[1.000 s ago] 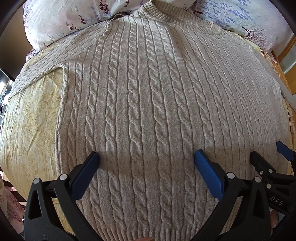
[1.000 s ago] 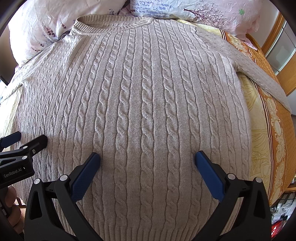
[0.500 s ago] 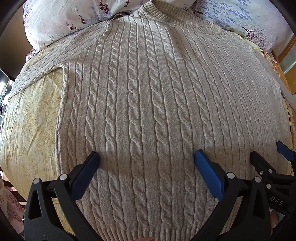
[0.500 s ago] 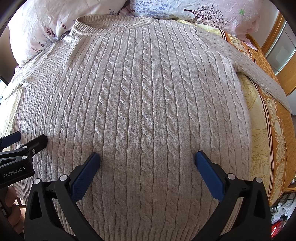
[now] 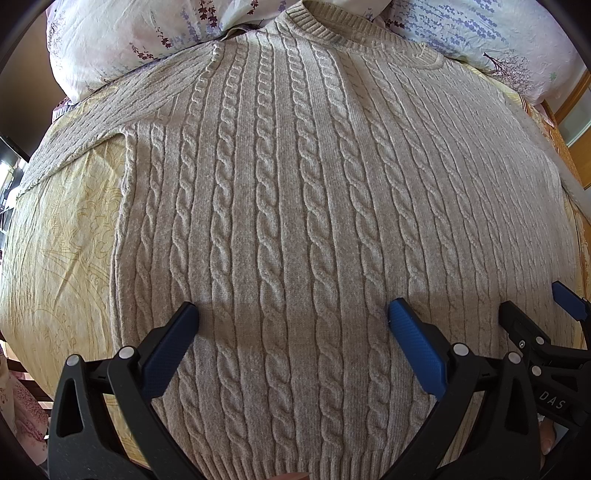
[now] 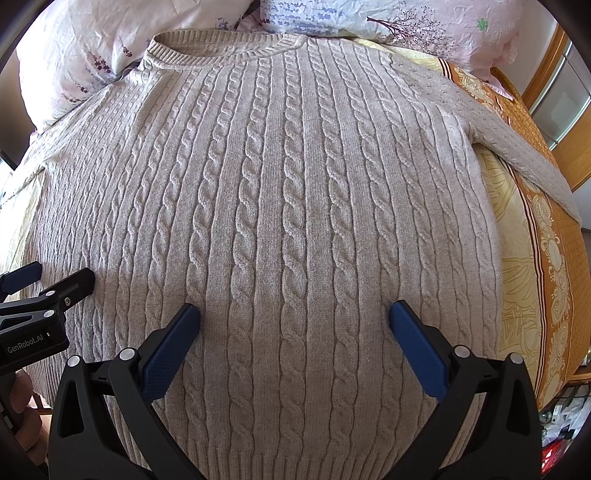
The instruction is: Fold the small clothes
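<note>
A beige cable-knit sweater [image 5: 295, 206] lies flat and face up on the bed, collar at the far end, hem nearest me; it also fills the right wrist view [image 6: 295, 206]. Its left sleeve [image 5: 88, 125] and right sleeve [image 6: 517, 147] stretch out sideways. My left gripper [image 5: 293, 317] is open and empty above the lower left part of the sweater. My right gripper [image 6: 295, 317] is open and empty above the lower right part. Each gripper shows at the edge of the other's view: the right one [image 5: 532, 306] and the left one [image 6: 59, 275].
The sweater lies on a yellow patterned bedsheet [image 5: 59, 251] with an orange border [image 6: 554, 258] on the right. Floral pillows [image 5: 122, 40] [image 6: 406, 26] lie behind the collar. A wooden cabinet [image 6: 569, 110] stands at the right; the bed edge drops off at the left.
</note>
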Tool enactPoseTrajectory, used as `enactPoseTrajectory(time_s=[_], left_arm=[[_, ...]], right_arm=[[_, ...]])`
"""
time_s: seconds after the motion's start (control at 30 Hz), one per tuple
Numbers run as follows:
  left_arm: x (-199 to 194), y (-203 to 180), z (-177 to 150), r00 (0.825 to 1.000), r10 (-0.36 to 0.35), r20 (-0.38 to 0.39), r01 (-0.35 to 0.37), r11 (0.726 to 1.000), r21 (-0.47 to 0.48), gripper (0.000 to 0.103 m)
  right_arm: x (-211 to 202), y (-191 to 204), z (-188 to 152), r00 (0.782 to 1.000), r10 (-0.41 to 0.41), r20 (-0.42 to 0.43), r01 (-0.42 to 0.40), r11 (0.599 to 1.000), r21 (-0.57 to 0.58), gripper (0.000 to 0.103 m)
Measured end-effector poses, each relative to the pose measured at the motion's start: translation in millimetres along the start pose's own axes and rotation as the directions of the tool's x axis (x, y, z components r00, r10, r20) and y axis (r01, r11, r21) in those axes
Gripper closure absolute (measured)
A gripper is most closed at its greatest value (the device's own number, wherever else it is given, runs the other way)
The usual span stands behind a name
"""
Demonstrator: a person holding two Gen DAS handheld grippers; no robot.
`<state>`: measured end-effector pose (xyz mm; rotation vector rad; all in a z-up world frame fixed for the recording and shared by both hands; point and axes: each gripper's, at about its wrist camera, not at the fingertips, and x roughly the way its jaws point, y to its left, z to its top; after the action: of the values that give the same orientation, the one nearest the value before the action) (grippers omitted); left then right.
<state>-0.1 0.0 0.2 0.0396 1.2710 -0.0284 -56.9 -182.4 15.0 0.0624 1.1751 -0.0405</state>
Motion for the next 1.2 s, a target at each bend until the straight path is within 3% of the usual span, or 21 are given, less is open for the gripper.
enactPoseTrajectory(time_s=[0.9,1.0,1.2], left_arm=[[0,0,0,1.000,0.000,0.000,0.000,1.000,0.000,0.002],[0,0,0,1.000,0.000,-0.002,0.000,1.000,-0.001,0.002],[0,0,2,1.000,-0.001,-0.006,0.001,1.000,0.002,0.002]], right_arm=[[-2,-1,-1,1.000,0.002,0.014,-0.002,1.000,-0.001,0.001],[-3,-3,-4,0.999,0.009,0.033,-0.008,1.000,-0.014,0.001],[-17,-9,-22,0.987,0.050,0.154,-0.038,0.996,-0.079,0.001]])
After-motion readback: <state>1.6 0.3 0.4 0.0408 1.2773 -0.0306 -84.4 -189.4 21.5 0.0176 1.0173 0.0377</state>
